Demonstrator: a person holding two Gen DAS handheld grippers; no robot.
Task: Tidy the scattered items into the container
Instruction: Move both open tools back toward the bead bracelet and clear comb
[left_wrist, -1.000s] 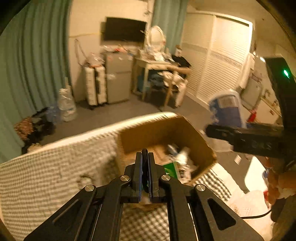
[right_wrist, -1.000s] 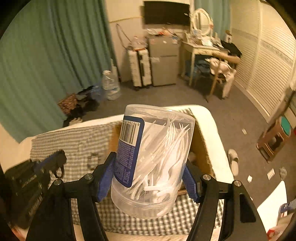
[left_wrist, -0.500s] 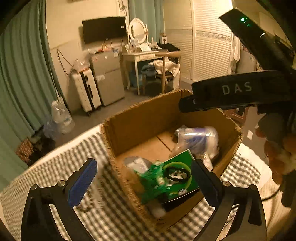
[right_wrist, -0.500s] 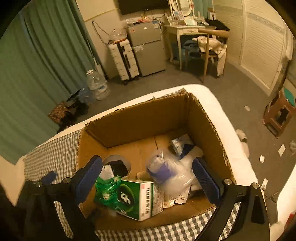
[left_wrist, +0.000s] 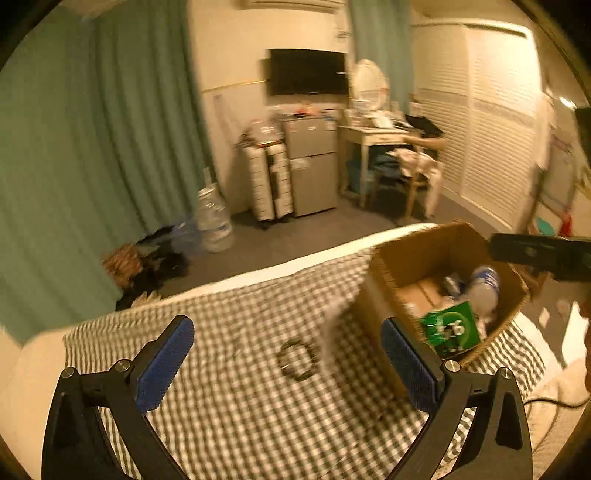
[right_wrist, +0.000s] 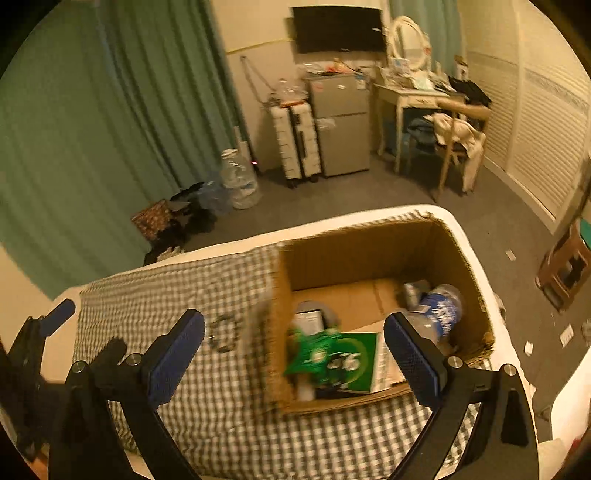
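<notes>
**Box filled, ring left on cloth**

A checked cloth (left_wrist: 229, 406) is spread beneath the cardboard box (right_wrist: 369, 254), in which a green packet (right_wrist: 343, 360) and clear tub (right_wrist: 441, 308) are seen. Left gripper (left_wrist: 288, 363) and right gripper (right_wrist: 295, 350) are held spread, empty. A dark ring (left_wrist: 297, 359) is seen just beside the box.
</notes>
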